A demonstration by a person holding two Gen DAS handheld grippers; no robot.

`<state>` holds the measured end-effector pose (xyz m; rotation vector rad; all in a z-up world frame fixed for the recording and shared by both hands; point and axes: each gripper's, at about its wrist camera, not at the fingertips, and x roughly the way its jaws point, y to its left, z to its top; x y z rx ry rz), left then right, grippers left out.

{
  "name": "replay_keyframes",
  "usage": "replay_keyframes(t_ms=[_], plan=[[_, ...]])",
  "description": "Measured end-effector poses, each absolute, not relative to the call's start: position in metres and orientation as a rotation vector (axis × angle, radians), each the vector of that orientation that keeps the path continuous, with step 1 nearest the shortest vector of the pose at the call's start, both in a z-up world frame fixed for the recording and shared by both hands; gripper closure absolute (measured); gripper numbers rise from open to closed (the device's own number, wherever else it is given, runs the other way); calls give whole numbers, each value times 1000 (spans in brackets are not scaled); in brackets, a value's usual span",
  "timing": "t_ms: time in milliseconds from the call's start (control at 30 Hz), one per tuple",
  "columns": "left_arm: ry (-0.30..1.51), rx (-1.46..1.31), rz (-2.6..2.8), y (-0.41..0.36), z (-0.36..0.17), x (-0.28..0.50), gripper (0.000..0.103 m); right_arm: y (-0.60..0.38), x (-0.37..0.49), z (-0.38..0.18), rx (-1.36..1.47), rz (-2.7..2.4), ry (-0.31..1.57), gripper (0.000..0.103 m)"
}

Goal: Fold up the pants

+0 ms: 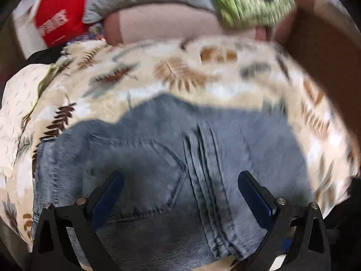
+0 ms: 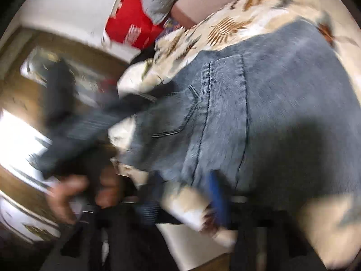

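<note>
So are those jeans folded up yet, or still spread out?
Still spread, mostly: the jeans lie flat on the leaf-print blanket, back pocket showing. In the right view one part trails off the bed's edge, too blurred to read.

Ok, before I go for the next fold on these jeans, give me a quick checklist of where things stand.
1. Left gripper open and empty: ok, fingers spread wide over the jeans, nothing between them.
2. Right gripper released: cannot tell for sure, view is badly blurred; only one blue finger shows clearly, at the denim's near edge.
3. Jeans lying on the leaf-print blanket: ok, back pocket facing up.
4. Denim flat: not ok, a bunched ridge runs along the middle.
5. Whole garment on the bed: not ok, part appears to trail past the edge.
6. Sharp view for aiming: not ok, both cameras are motion-blurred.
</note>
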<state>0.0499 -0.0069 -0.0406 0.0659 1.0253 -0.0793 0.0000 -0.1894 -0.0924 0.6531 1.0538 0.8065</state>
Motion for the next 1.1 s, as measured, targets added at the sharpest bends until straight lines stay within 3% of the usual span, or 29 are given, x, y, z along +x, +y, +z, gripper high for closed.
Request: replay_keyframes(t_ms=[300, 467, 500, 600, 767, 900, 967, 1033, 1100], plan=[[1091, 198, -93, -23, -80, 36, 1, -297, -2, -66, 920, 670, 911, 26], [1057, 205, -78, -25, -66, 32, 2, -286, 32, -103, 980, 635, 1064, 27], [1024, 169, -100, -25, -56, 28, 2, -286, 35, -124, 999, 555, 1134, 33], [946, 135, -167, -30, -32, 17, 2, -293, 33, -128, 1086, 556, 1115, 34], [1104, 214, -149, -41, -84, 27, 1, -281, 40, -97, 954, 549, 1112, 34], [1087, 192, -154, -36, -83, 27, 1, -275, 65, -70, 965, 617, 1055, 32], [1086, 183, -153, -35, -84, 27, 1, -273, 83, -84, 949, 586, 1084, 29], [1079, 185, -149, -36, -85, 25, 1, -276, 98, -124, 993, 522, 1191, 39], [1071, 182, -155, -35, -84, 22, 1, -282, 101, -121, 1057, 526, 1193, 40]])
